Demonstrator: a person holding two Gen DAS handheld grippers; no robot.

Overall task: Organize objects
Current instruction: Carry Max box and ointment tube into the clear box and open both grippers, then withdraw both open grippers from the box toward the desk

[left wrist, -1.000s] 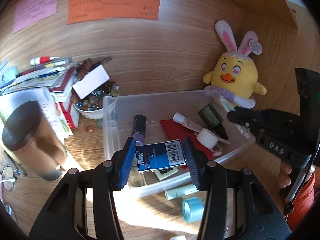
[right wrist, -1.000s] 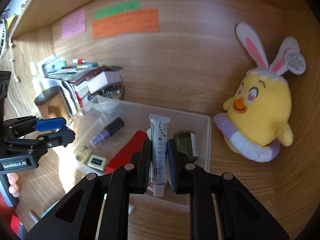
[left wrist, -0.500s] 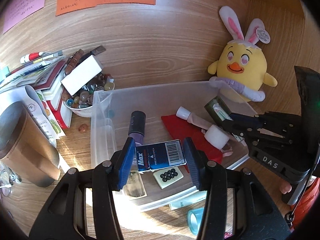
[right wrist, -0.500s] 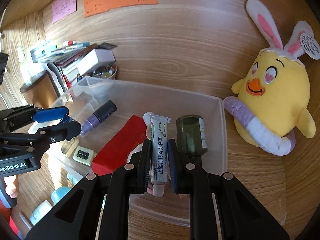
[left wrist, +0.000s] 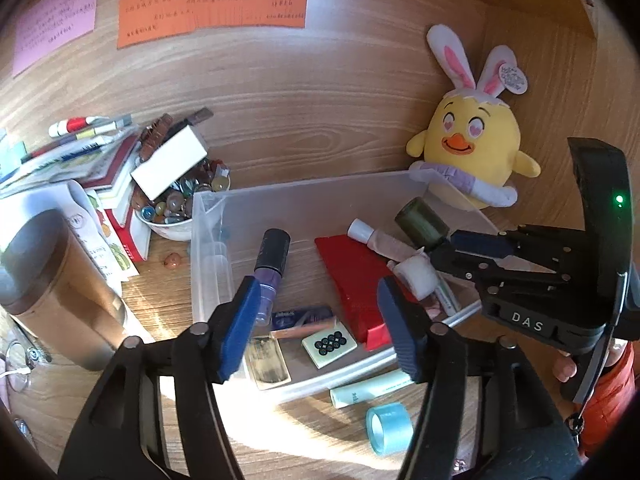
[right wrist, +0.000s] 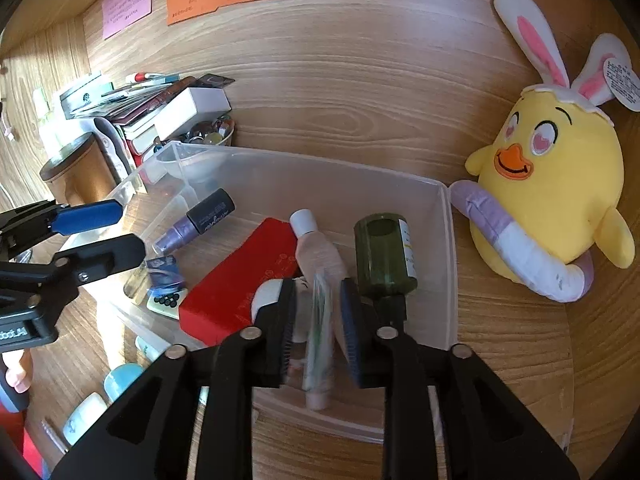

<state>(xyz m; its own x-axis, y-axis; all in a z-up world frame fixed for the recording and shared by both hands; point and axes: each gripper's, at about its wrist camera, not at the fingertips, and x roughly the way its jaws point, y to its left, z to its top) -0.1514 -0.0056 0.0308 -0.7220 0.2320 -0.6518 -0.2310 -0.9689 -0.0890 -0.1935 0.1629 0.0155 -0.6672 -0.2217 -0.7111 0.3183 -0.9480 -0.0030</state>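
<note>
1. The left gripper [left wrist: 316, 320] stood wide open over the near-left part of the clear bin [left wrist: 304, 196], holding nothing. The blue box [left wrist: 302, 316] lay on the bin floor just below its fingers, blurred, beside a small card with black dots [left wrist: 329, 343].
2. The right gripper [right wrist: 318, 316] was also spread, over the bin's near-right part. The white tube [right wrist: 318, 344] hung blurred between its fingers, touching neither that I could see; I judged it was dropping free, though the blur left that unsure.
3. The bin also held a purple bottle [left wrist: 272, 264], a red case [left wrist: 356, 276], a pink bottle [right wrist: 316, 252] and a green jar [right wrist: 384, 252].
4. Outside the bin, on the desk near its front wall, a pale green tube [left wrist: 368, 388] and a tape roll [left wrist: 388, 428] waited, so the sorting looked unfinished.
5. Risks, as I judged them:
   - The tube was close to the front wall; if it struck the rim it could tip out onto the desk.
   - It could land on the pink bottle or jar and roll them.
   - The two grippers sat near each other over the bin; pulling back carelessly could knock them together or catch a wall and shift the bin.
   - Reaching for the tape roll could nudge it and send it rolling.
</note>
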